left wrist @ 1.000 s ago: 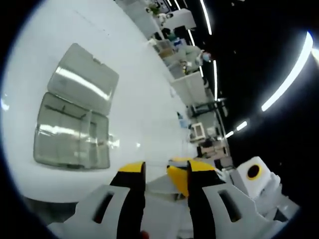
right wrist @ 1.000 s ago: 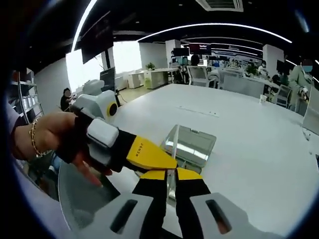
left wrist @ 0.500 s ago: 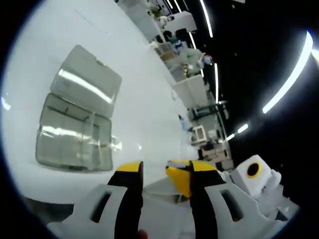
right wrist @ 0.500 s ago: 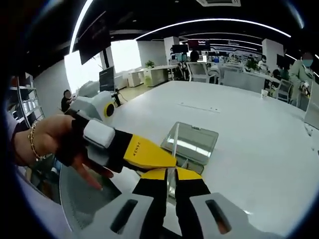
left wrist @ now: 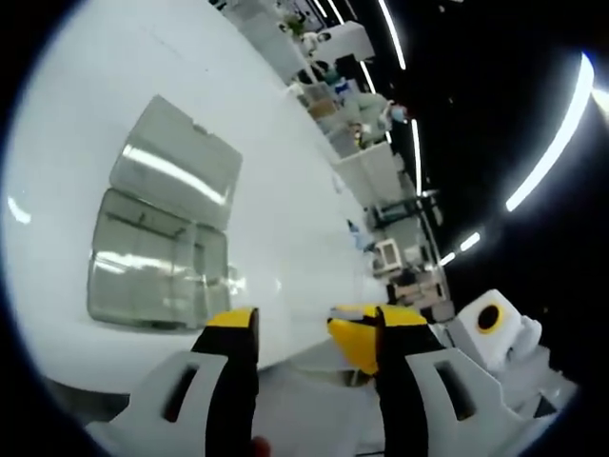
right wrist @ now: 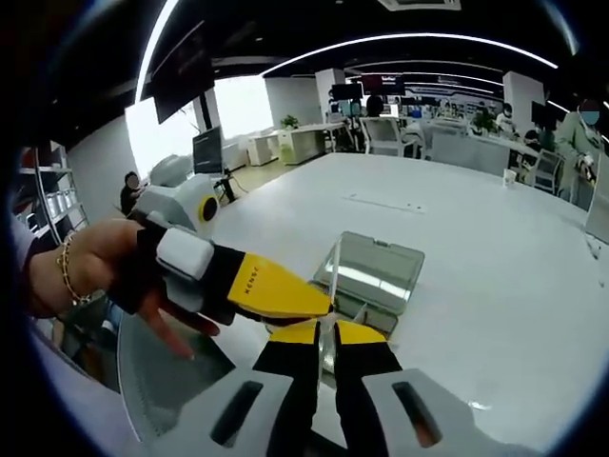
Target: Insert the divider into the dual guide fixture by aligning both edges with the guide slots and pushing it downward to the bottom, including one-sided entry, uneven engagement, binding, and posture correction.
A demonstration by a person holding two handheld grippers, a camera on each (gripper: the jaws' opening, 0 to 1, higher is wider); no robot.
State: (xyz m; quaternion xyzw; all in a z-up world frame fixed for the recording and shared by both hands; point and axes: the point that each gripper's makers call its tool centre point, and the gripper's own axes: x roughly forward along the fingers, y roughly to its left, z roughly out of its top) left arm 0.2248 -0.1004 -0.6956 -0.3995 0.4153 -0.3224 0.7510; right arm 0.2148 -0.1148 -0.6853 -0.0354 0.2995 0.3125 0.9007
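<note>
A clear plastic fixture box [left wrist: 157, 271] lies on the white table [left wrist: 276, 190], its lid [left wrist: 176, 176] folded open behind it. In the right gripper view the lid [right wrist: 376, 271] shows just beyond my jaws. My right gripper [right wrist: 326, 333] is shut on a thin clear divider [right wrist: 334, 286], seen edge-on and standing up from between the jaws. A hand [right wrist: 86, 271] holds my left gripper [right wrist: 276, 290], whose yellow jaw lies right beside the right gripper's tips. In the left gripper view, my left gripper [left wrist: 314, 328] stands open, with the right gripper's yellow tip [left wrist: 357, 341] between its jaws.
The table's near edge [left wrist: 143, 367] runs just in front of the box. Desks, chairs and people [right wrist: 447, 133] fill the far room. A shelf [right wrist: 43, 205] stands at the left of the right gripper view.
The left gripper's jaws have spread a little wider. Its camera has shifted, so the box sits further right in that view. The right gripper still holds the divider in the same place.
</note>
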